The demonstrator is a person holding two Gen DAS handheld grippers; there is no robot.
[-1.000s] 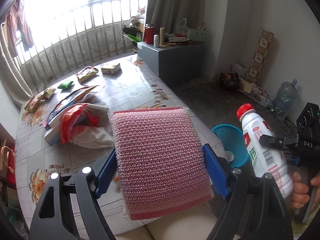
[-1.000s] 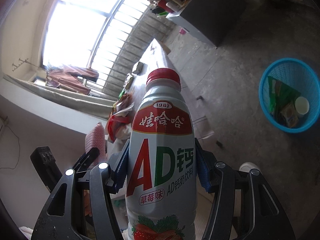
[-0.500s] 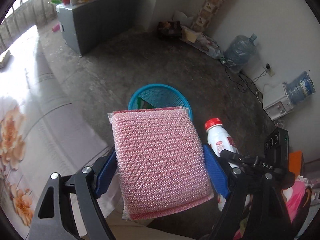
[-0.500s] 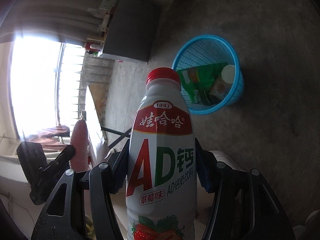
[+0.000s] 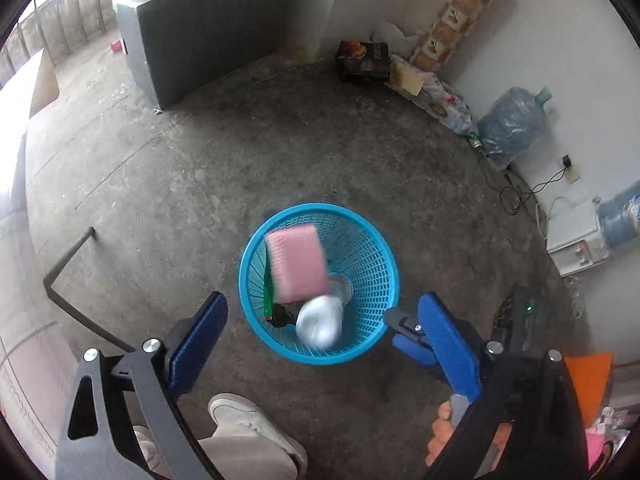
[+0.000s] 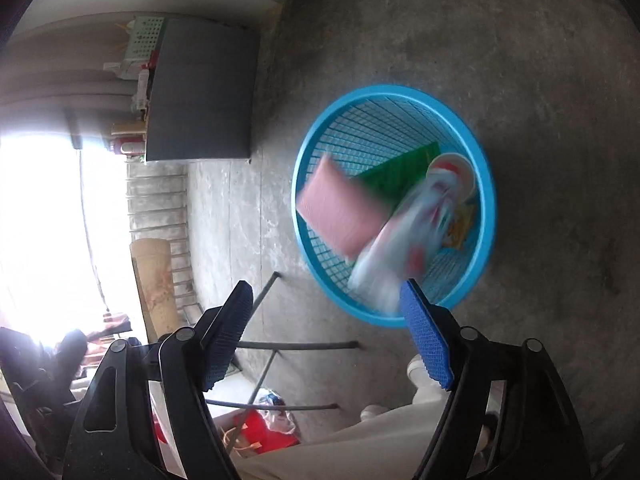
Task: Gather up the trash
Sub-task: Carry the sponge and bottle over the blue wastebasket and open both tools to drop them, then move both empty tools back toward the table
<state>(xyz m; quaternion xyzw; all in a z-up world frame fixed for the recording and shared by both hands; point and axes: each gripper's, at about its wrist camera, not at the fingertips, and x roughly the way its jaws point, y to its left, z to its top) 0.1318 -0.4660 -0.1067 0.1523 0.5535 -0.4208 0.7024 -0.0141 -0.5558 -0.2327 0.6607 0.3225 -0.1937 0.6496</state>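
A round blue mesh basket (image 5: 384,264) (image 6: 486,184) stands on the concrete floor under both grippers. A pink sponge pad (image 5: 296,264) (image 6: 340,210) is dropping into it, free of any pad. A white drink bottle (image 5: 320,322) (image 6: 404,236), blurred, falls in beside the sponge. My left gripper (image 5: 320,332) hangs above the basket, its jaws opening wide with nothing between them. My right gripper (image 6: 326,332) is beside the basket's near rim, its jaws opening too, the bottle just past its blue fingertips (image 6: 412,300). A green wrapper (image 6: 400,176) and a cup lie inside.
A grey cabinet (image 5: 200,40) stands at the back. Boxes, bags and a water jug (image 5: 512,124) line the right wall, with cables and a white device (image 5: 576,240). A person's white shoe (image 5: 248,424) is near the basket. Black metal table legs (image 6: 280,346) stand to the left.
Both grippers swung from the table to above the basket and let go. The sponge left the left jaws and the bottle left the right jaws; both now fall into the basket.
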